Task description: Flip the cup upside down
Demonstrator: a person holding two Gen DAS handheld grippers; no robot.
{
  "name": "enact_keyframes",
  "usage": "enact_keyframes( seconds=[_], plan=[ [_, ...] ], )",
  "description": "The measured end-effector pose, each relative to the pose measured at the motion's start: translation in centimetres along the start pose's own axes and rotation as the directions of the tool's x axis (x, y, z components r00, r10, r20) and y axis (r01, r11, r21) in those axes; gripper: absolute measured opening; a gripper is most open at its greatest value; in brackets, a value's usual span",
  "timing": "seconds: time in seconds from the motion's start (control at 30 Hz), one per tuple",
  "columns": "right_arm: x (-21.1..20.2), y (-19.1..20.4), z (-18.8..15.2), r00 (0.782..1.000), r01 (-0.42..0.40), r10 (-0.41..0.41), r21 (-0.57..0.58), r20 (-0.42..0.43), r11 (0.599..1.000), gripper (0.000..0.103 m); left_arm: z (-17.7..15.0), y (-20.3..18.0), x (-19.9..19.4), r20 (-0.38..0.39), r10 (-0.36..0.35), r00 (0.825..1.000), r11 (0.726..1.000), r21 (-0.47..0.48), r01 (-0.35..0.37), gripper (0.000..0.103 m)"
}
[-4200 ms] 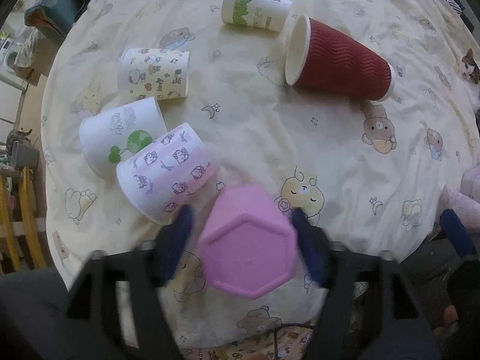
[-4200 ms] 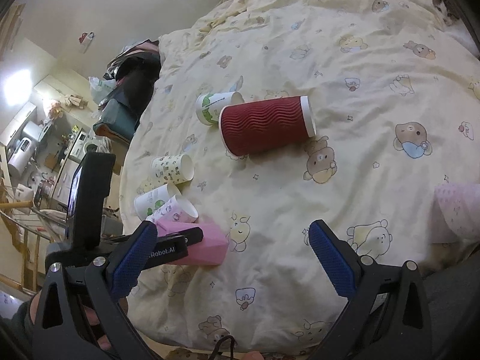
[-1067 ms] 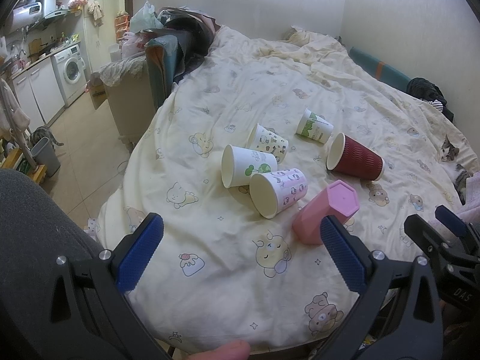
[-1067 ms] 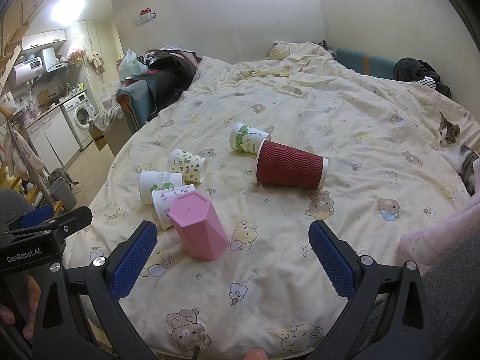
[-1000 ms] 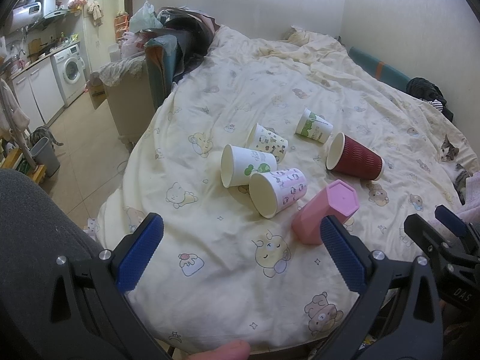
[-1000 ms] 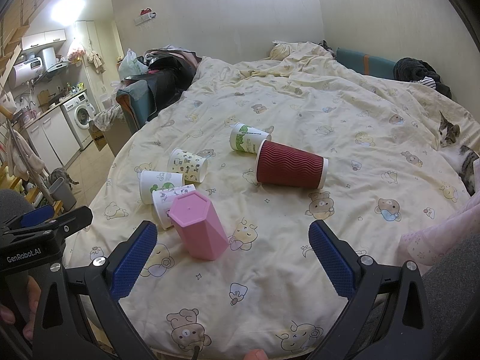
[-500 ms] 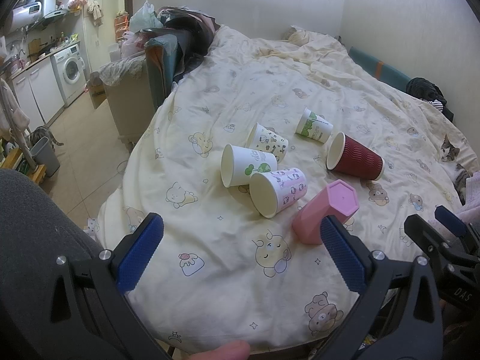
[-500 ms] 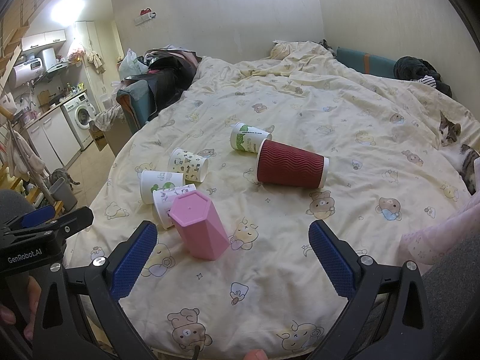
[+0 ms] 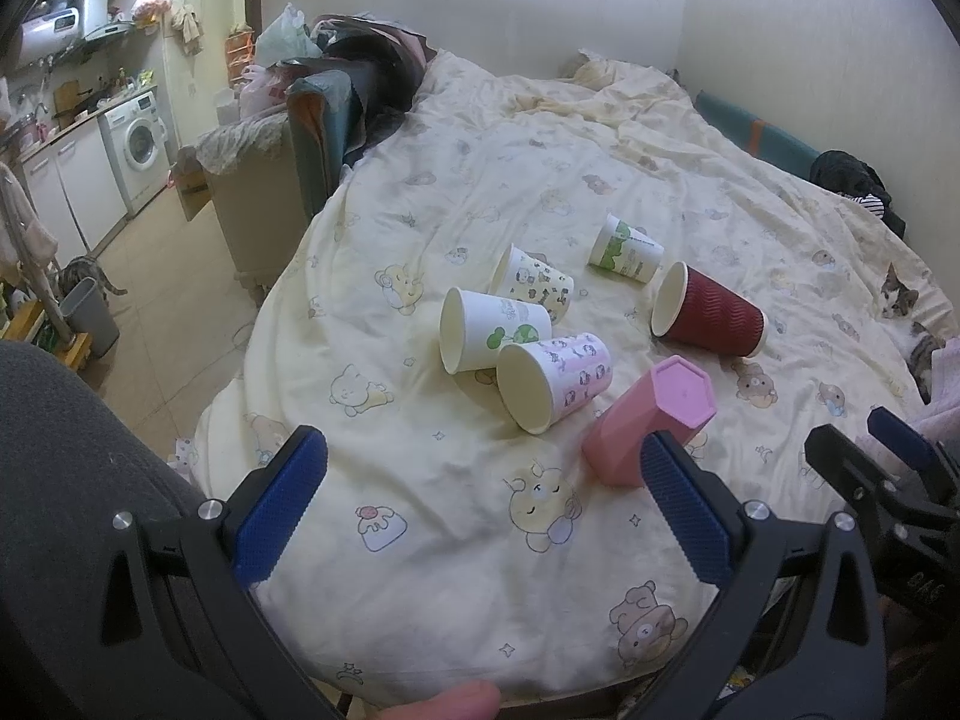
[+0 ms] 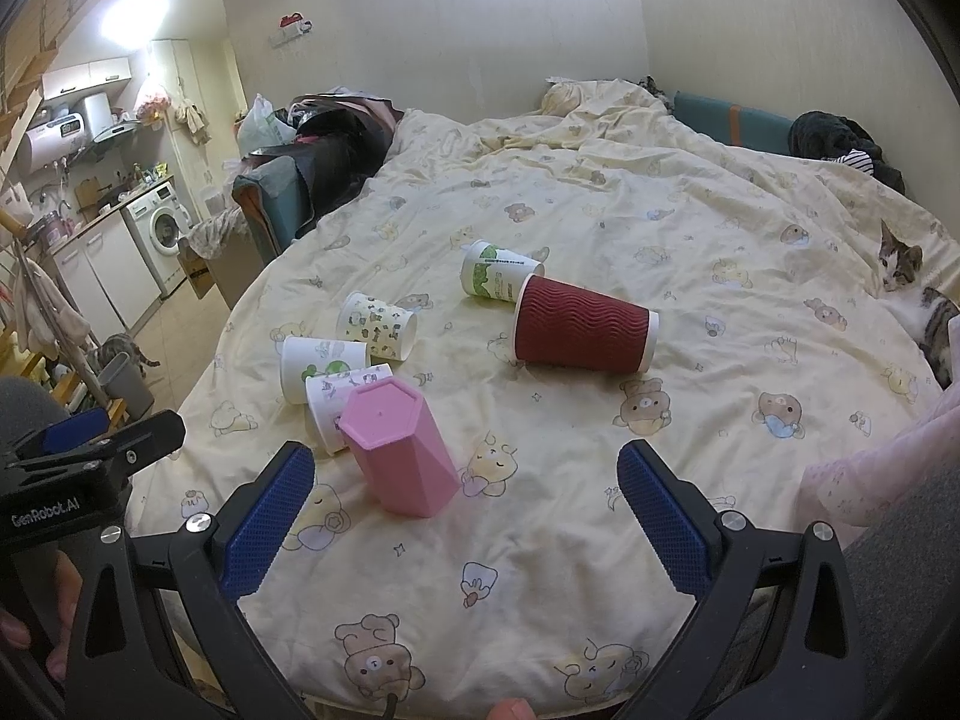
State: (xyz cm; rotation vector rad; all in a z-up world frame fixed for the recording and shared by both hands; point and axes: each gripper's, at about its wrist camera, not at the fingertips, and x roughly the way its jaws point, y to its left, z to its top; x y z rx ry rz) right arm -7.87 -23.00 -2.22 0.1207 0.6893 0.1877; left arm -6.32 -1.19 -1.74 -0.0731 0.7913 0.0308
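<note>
A pink hexagonal cup (image 9: 651, 420) stands upside down, base up and leaning a little, on the cream bear-print bedspread (image 9: 480, 570); it also shows in the right wrist view (image 10: 399, 450). My left gripper (image 9: 480, 504) is open and empty, held back near the bed's front edge, with the pink cup just beyond its right finger. My right gripper (image 10: 462, 519) is open and empty, with the pink cup just ahead, near its left finger.
Several paper cups lie on their sides beyond the pink cup: a pink-patterned one (image 9: 555, 381), a white one with green print (image 9: 492, 330), a cartoon one (image 9: 534, 282), a green-logo one (image 9: 624, 249) and a dark red ribbed one (image 9: 708, 318). A cat (image 10: 918, 300) lies at the right.
About four seconds ago my left gripper was around the pink cup close to the bed; it has let go and pulled back. Over the last second nothing has visibly moved.
</note>
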Motion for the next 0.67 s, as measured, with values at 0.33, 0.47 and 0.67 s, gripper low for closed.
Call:
enact_keyframes(
  seconds=[0.33, 0.47, 0.67],
  plan=[
    [0.06, 0.24, -0.41, 1.0, -0.003, 0.003, -0.004, -0.006, 1.0, 0.103, -0.01, -0.08, -0.06, 0.003, -0.001, 1.0, 1.0, 0.002, 0.001, 0.103],
    [0.21, 0.29, -0.54, 1.0, -0.006, 0.006, -0.004, -0.006, 1.0, 0.103, -0.11, -0.15, -0.03, -0.001, -0.007, 1.0, 1.0, 0.005, 0.007, 0.103],
    [0.17, 0.33, -0.59, 1.0, -0.006, 0.006, -0.004, -0.007, 1.0, 0.103, -0.35, 0.07, -0.01, 0.0, -0.012, 1.0, 1.0, 0.007, 0.012, 0.103]
  ],
)
